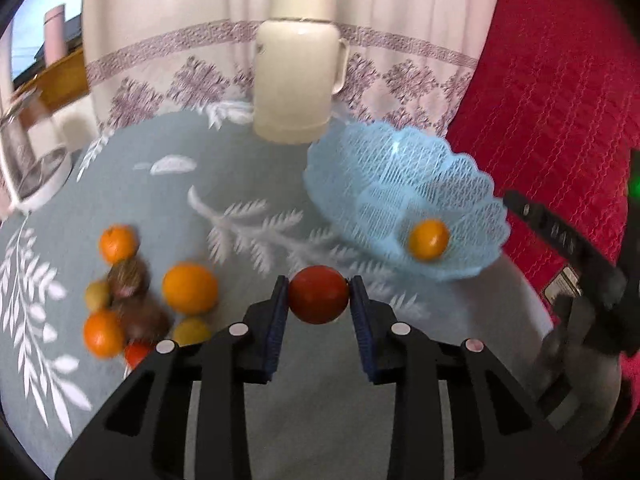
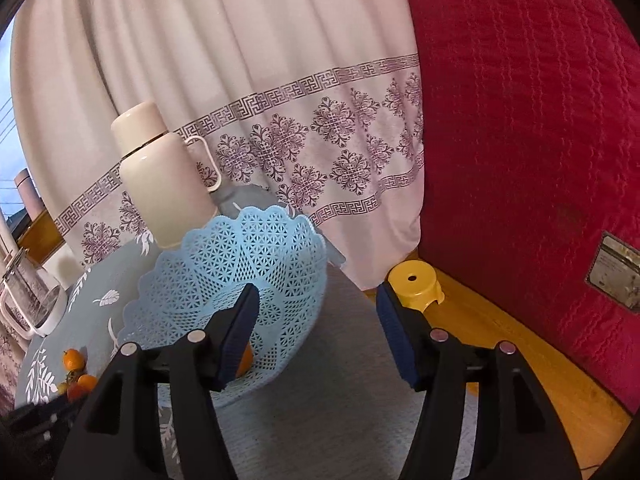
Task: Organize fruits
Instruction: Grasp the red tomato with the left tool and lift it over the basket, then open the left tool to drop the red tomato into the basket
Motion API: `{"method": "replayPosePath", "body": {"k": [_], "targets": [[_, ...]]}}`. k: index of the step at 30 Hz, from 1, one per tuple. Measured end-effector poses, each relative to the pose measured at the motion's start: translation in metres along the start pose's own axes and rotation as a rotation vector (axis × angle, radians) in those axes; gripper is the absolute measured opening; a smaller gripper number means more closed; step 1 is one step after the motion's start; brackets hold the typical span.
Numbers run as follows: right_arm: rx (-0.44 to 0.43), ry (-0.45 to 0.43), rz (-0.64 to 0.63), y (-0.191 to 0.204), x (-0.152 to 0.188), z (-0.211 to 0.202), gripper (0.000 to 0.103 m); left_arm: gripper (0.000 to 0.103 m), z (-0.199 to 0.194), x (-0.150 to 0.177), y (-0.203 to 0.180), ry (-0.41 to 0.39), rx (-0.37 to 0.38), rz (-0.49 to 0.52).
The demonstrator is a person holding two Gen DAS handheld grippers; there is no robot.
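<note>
My left gripper (image 1: 319, 294) is shut on a red round fruit (image 1: 319, 300) and holds it above the grey-blue tablecloth, just left of a light blue lattice basket (image 1: 404, 184). One orange fruit (image 1: 429, 239) lies in the basket. A pile of oranges (image 1: 190, 288), brown fruits (image 1: 129, 276) and small yellow-green fruits (image 1: 97, 294) lies on the cloth at the left. My right gripper (image 2: 316, 328) is open and empty above the basket's (image 2: 240, 256) right rim. Its left finger partly hides the orange fruit (image 2: 245, 360) in the basket.
A cream thermos jug (image 1: 298, 68) stands at the back of the round table. A glass jug with a white base (image 1: 28, 156) stands at the far left. A red quilt (image 2: 520, 120) hangs on the right. A yellow stool (image 2: 416, 284) stands on the wooden floor.
</note>
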State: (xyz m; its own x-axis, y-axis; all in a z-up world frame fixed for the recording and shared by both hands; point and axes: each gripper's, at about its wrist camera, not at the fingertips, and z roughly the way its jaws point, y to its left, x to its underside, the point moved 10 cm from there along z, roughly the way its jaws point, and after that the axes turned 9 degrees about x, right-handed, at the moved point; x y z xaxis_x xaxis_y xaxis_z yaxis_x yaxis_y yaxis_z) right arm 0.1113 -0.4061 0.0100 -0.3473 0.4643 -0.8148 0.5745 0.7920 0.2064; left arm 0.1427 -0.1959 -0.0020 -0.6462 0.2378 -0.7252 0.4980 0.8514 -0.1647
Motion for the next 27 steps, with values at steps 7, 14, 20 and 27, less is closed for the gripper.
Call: {"method": "replayPosePath", "body": {"k": [7, 14, 20, 27], "targets": [[0.006, 0.009, 0.007, -0.001, 0.001, 0.003, 0.063, 0.032, 0.027, -0.029, -0.023, -0.013, 0.039, 0.027], [0.006, 0.012, 0.008, -0.001, 0.002, 0.003, 0.063, 0.032, 0.053, -0.033, -0.03, 0.006, 0.05, 0.039], [0.005, 0.015, 0.011, -0.003, 0.004, 0.003, 0.063, 0.046, 0.056, -0.032, -0.024, 0.009, 0.068, 0.016], [0.005, 0.005, 0.008, -0.002, 0.003, 0.003, 0.064, 0.069, 0.038, -0.039, -0.022, -0.042, 0.053, 0.011]]}}
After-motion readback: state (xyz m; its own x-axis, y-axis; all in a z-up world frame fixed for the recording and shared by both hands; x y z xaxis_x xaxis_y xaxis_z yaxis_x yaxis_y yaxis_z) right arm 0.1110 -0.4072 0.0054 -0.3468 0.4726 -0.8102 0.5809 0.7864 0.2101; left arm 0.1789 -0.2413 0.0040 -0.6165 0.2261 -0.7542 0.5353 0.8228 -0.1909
